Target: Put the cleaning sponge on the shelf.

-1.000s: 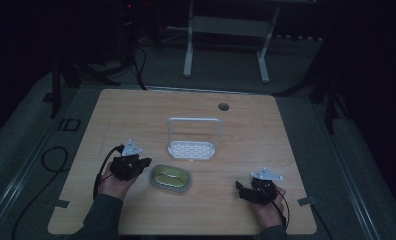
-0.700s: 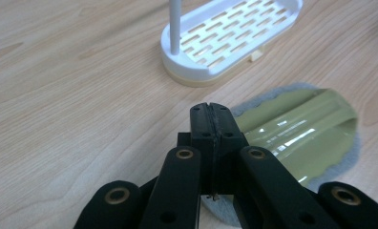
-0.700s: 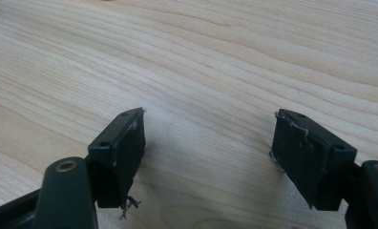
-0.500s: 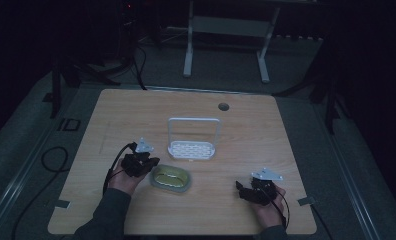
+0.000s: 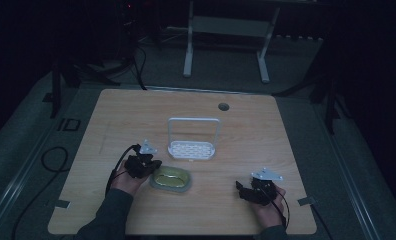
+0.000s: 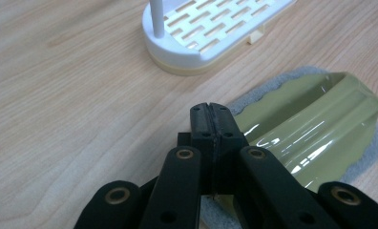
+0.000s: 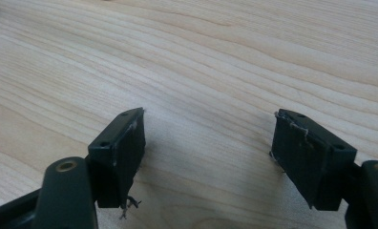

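While my left tongs (image 5: pixel 147 165) sit at the near-left rim of the green dish (image 5: pixel 172 178), their 2 jaws are pressed flat together with nothing between them, as the left gripper view confirms (image 6: pixel 211 119). The tips hang just over the grey pad (image 6: pixel 368 152) on which that dish (image 6: pixel 316 129) rests; whether they touch the dish rim I cannot tell.

The green dish is oval, shallow and glossy, lying near the middle of the bench (image 5: pixel 111 125), slightly toward my side. Just beyond it stands the white rack (image 5: pixel 192 148), a slotted oval base with an upright hoop handle; in the left gripper view the rack (image 6: pixel 215 28) lies close to the dish but apart from it.

My right tongs (image 5: pixel 246 190) rest low over the near-right part of the bench, well apart from the dish. In the right gripper view (image 7: pixel 208 138) the 2 jaws stand wide apart, with bare wood grain between them and nothing held.

A round hole (image 5: pixel 223 106) marks the far side of the bench.
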`<state>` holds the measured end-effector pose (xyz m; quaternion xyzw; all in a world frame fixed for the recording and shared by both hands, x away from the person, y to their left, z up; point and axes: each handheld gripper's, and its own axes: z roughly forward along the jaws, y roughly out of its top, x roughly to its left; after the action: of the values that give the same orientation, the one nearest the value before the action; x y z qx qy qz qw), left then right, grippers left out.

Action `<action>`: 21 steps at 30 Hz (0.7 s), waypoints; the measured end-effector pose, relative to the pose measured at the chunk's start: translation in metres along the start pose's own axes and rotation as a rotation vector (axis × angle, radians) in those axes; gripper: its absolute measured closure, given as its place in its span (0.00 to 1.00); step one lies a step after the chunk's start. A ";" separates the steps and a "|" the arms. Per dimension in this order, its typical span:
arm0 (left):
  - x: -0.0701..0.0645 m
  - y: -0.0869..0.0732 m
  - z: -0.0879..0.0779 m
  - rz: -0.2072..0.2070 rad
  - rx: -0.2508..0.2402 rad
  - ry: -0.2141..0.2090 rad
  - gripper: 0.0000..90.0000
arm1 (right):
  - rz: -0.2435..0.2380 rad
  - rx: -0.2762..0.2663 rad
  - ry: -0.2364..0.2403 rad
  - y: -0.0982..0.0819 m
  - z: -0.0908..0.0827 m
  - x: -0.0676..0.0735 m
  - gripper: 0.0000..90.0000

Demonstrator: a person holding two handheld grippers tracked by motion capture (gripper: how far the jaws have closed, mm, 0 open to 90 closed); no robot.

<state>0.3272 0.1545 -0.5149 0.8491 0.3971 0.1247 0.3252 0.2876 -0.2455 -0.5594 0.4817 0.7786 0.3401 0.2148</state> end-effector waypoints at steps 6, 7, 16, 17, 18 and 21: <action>-0.003 -0.006 -0.002 -0.007 0.003 -0.003 1.00 | 0.000 0.000 0.000 0.000 0.000 0.000 0.29; -0.004 -0.007 -0.003 -0.011 0.002 -0.005 1.00 | 0.000 0.000 0.000 0.000 0.000 0.000 0.29; -0.011 -0.020 -0.008 -0.012 0.017 -0.011 1.00 | 0.001 0.000 0.000 0.000 0.000 0.000 0.29; -0.012 -0.021 -0.009 -0.012 0.019 -0.011 1.00 | -0.001 0.000 0.000 0.000 0.000 0.000 0.29; -0.013 -0.022 -0.010 -0.014 0.018 -0.014 1.00 | -0.001 0.000 0.000 0.000 0.000 0.000 0.29; -0.015 -0.024 -0.012 -0.011 0.025 -0.019 1.00 | 0.000 0.000 0.000 0.000 0.000 0.000 0.29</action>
<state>0.2974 0.1598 -0.5203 0.8519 0.4004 0.1099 0.3191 0.2876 -0.2456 -0.5594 0.4815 0.7787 0.3400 0.2148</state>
